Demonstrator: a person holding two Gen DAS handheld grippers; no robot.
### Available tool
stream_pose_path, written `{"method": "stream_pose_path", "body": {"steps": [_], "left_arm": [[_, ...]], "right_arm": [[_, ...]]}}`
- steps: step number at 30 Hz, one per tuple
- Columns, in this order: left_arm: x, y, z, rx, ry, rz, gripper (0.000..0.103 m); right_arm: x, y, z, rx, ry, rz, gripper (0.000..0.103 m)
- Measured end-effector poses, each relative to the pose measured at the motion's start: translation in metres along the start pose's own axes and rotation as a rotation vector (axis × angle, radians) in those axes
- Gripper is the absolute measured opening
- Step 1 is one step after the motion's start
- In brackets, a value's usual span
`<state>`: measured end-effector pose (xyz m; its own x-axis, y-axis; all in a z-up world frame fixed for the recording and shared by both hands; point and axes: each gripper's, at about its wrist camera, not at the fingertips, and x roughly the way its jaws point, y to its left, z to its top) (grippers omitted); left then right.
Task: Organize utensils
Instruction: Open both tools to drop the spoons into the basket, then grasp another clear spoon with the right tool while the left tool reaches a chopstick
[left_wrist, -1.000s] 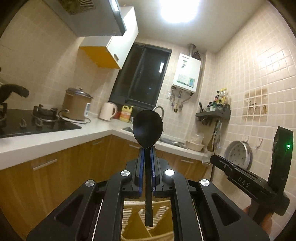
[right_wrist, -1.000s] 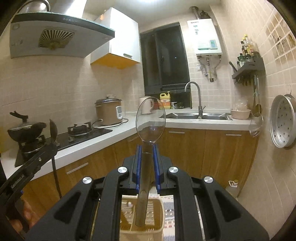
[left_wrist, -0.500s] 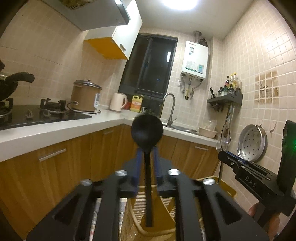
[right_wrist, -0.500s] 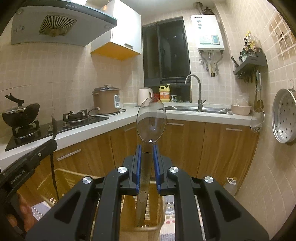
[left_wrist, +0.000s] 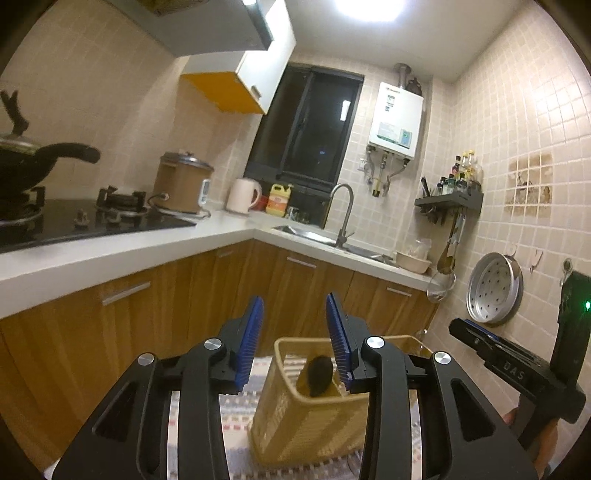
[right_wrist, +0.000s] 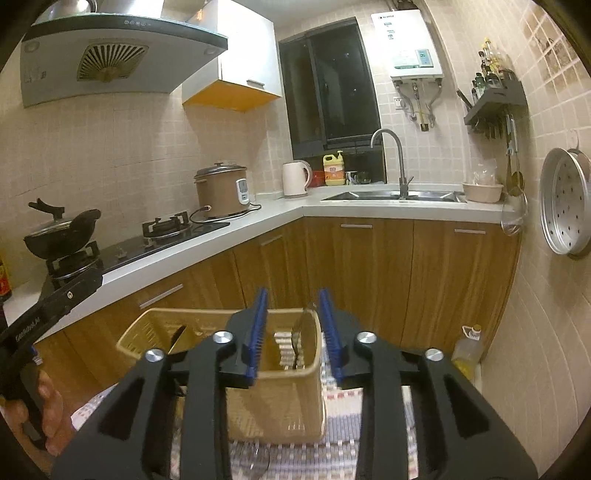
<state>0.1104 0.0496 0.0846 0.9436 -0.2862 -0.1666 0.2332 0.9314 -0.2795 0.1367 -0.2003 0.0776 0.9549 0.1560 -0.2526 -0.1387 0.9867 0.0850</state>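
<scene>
Spoons are released: both claws, left claw (left_wrist: 294, 334) and right claw (right_wrist: 293, 325), have just been opening and now gape empty, black spoon (left_wrist: 320, 376) and clear spoon (right_wrist: 302, 328) standing in the yellow basket (left_wrist: 295, 424), no longer clamped upright, so this pair is stowed.

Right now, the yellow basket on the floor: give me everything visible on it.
The basket is a tan-yellow plastic utensil caddy with slatted, perforated walls and a thick rolled rim, seemingly split into compartments. It stands upright on a striped woven mat before the wooden cabinets. A black spoon sits bowl-up in one compartment; a clear spoon stands in another. The left tool and right tool, jaws having just been opening with nothing between them, hover over it without touching.
</scene>
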Motion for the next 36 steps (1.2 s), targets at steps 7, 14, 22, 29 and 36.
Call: {"method": "stream_pose_path", "body": {"steps": [7, 14, 22, 29, 36], "left_arm": [[-0.027, 0.012, -0.007, -0.081, 0.221, 0.029, 0.034], [-0.038, 0.033, -0.046, -0.205, 0.511, 0.047, 0.034], [-0.043, 0.039, -0.106, -0.229, 0.701, 0.087, 0.033], [-0.035, 0.035, -0.148, -0.232, 0.764, 0.127, 0.025], [-0.031, 0.028, -0.147, -0.195, 0.738, 0.148, 0.021]], "right_arm": [[-0.035, 0.004, -0.012, -0.010, 0.084, 0.018, 0.033], [-0.042, 0.023, -0.032, -0.049, 0.285, 0.147, 0.033], [-0.008, 0.074, -0.074, -0.255, 0.566, 0.326, 0.033], [0.042, 0.103, -0.108, -0.352, 0.779, 0.430, 0.033], [0.067, 0.129, -0.123, -0.492, 0.845, 0.428, 0.033]]}}
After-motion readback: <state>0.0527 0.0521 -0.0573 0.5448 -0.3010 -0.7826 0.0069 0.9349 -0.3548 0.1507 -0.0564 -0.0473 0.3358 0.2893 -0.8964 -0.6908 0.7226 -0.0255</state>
